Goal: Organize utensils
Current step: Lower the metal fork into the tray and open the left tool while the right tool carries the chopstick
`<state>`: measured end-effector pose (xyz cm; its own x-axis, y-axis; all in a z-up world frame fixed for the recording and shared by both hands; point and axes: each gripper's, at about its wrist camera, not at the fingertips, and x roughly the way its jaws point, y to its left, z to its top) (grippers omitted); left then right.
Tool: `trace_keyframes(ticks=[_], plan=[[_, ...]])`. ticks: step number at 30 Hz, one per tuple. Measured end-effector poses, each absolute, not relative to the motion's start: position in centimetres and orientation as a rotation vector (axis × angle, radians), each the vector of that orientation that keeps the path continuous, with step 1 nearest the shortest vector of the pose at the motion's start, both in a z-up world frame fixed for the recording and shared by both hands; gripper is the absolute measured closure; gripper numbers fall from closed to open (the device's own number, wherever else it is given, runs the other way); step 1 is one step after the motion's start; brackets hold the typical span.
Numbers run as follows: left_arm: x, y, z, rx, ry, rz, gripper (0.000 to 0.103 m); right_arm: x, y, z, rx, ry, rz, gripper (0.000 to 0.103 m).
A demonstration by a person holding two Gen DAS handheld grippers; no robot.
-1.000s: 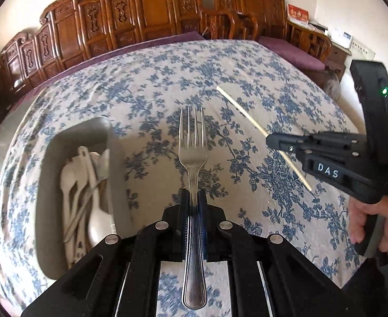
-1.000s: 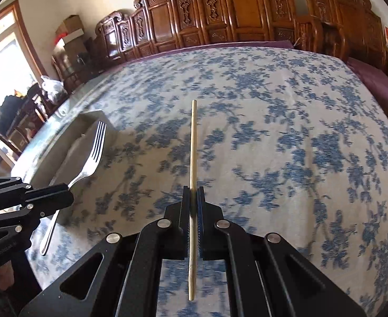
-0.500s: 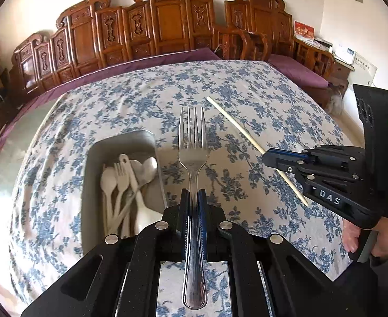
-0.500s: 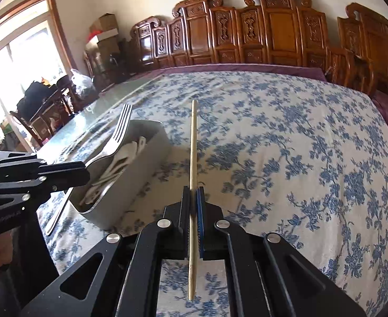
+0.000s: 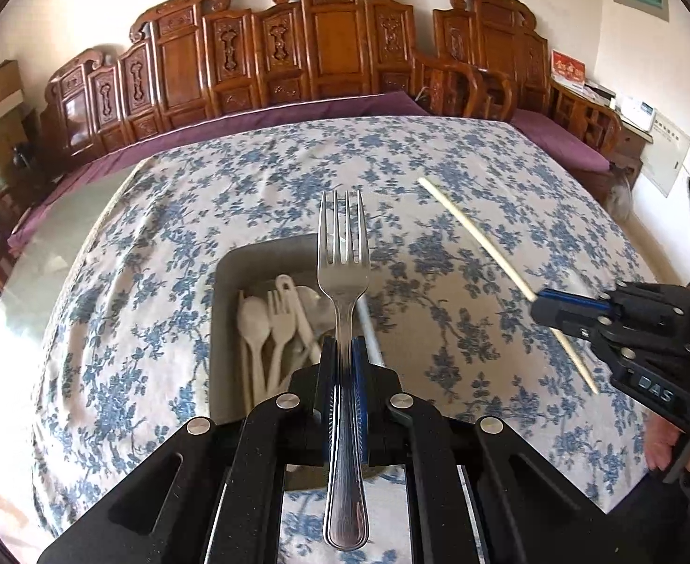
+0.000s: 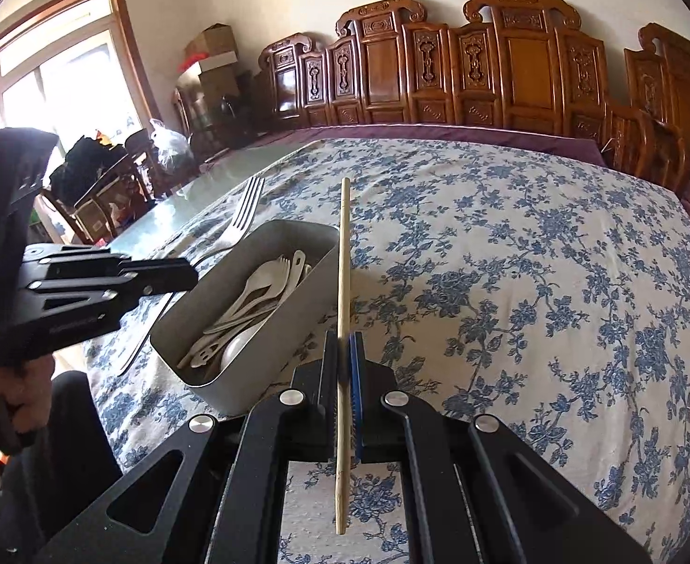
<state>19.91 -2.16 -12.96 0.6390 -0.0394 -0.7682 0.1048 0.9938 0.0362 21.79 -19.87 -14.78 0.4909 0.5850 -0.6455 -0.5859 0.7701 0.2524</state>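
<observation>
A metal fork [image 5: 343, 277] stands upright in my left gripper [image 5: 343, 348], which is shut on its handle, tines pointing away. It hangs above a grey rectangular tin [image 5: 232, 272] that holds several pale plastic spoons and forks [image 5: 269, 324]. My right gripper [image 6: 343, 343] is shut on a single wooden chopstick [image 6: 344, 254], held just right of the tin [image 6: 251, 376]. In the right wrist view the left gripper [image 6: 189, 275] and its fork [image 6: 244, 216] hover at the tin's left. In the left wrist view the right gripper [image 5: 539, 303] holds the chopstick [image 5: 476, 239] over the cloth.
The table wears a white cloth with blue flowers [image 5: 462, 338]. Carved wooden chairs [image 5: 326, 47] line its far side above a purple cover. A glass strip of table [image 6: 213, 183] lies bare at the left. A hand [image 5: 673, 442] grips the right tool.
Both grippers rose and drew toward the tin, which now sits under the fork and beside the chopstick. Both stayed shut on their utensils.
</observation>
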Motion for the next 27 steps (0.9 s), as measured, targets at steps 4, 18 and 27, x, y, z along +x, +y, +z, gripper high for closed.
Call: trace_keyframes(ticks=[4,18,27], plan=[[21.0,-0.7,-14.1,0.066,0.892,-0.066,0.097,21.7,-19.4,-15.2,-0.007,0.796,0.710,0.097],[24.2,3.0,-17.7,0.053,0.959,-0.052,0.097,22.7,-15.7,-16.3,-0.057,0.842,0.664,0.097],[25.4,4.2,-18.4,0.020,0.991,-0.059,0.097,23.4,-13.4,-15.6,-0.055,0.858,0.648,0.097]])
